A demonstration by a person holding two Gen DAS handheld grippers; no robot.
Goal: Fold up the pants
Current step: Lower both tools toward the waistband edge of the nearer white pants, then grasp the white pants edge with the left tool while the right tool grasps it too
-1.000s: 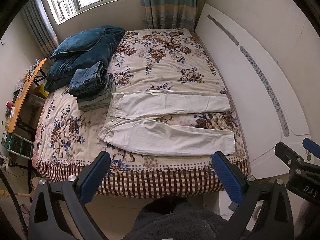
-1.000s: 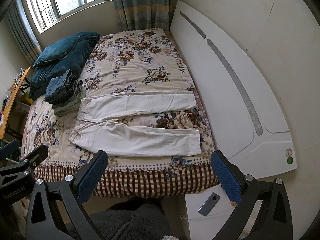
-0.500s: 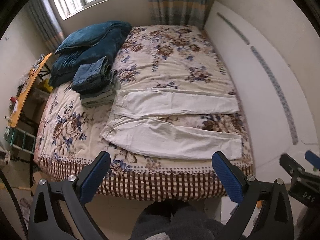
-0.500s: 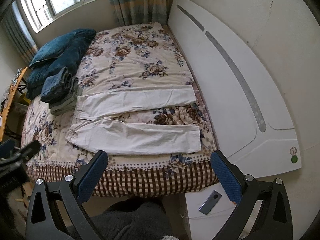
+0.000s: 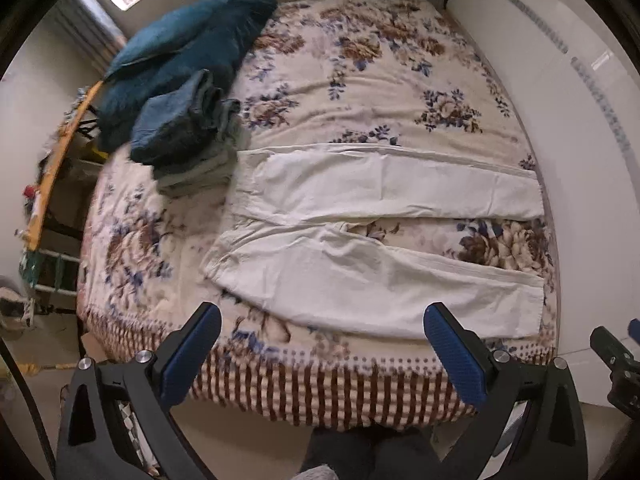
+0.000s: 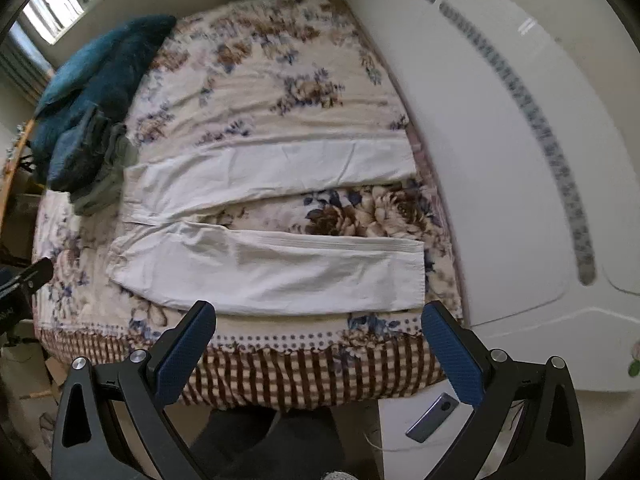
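White pants (image 5: 360, 240) lie flat across the floral bedspread, waistband to the left and both legs spread apart toward the headboard on the right; they also show in the right wrist view (image 6: 272, 240). My left gripper (image 5: 322, 354) is open and empty, held above the bed's near edge below the near leg. My right gripper (image 6: 318, 350) is open and empty, also above the near edge, close to the near leg's cuff (image 6: 416, 276). Neither touches the pants.
A stack of folded jeans and green clothes (image 5: 188, 136) sits left of the waistband, beside a teal quilt and pillow (image 5: 184, 52). The white headboard (image 6: 500, 160) runs along the right. A nightstand with a phone (image 6: 432, 416) stands at lower right. A cluttered shelf (image 5: 44, 184) is at left.
Both grippers have moved forward and lower toward the bed; the pants fill more of each view. The pants have not moved. Both grippers stay open.
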